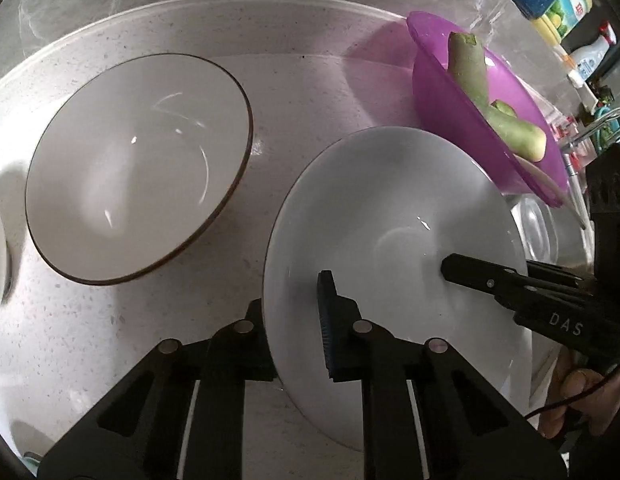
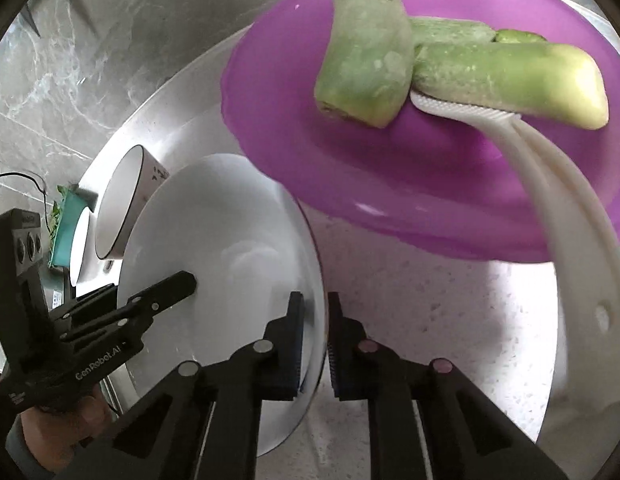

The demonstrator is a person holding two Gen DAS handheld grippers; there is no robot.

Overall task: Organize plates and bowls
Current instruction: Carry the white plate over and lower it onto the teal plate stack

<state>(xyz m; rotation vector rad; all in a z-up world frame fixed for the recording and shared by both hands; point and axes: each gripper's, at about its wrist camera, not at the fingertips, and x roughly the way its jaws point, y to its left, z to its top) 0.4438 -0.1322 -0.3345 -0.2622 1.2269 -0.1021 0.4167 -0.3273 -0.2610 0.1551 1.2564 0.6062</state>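
White plate [image 1: 390, 216] sits on the speckled tray [image 1: 90, 320], and you've got both grippers clamped on its rim: left gripper [image 1: 298, 320] near edge, right gripper [image 2: 314, 344] opposite. Careful, 2 thin pinches on glazed ceramic can slip, and a swing could knock the purple bowl [image 2: 390, 184] of gourds just beside it.

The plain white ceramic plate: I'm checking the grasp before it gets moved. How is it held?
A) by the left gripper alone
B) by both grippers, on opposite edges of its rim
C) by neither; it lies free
B: the plain white ceramic plate has the left gripper and the right gripper each clamped over its rim.
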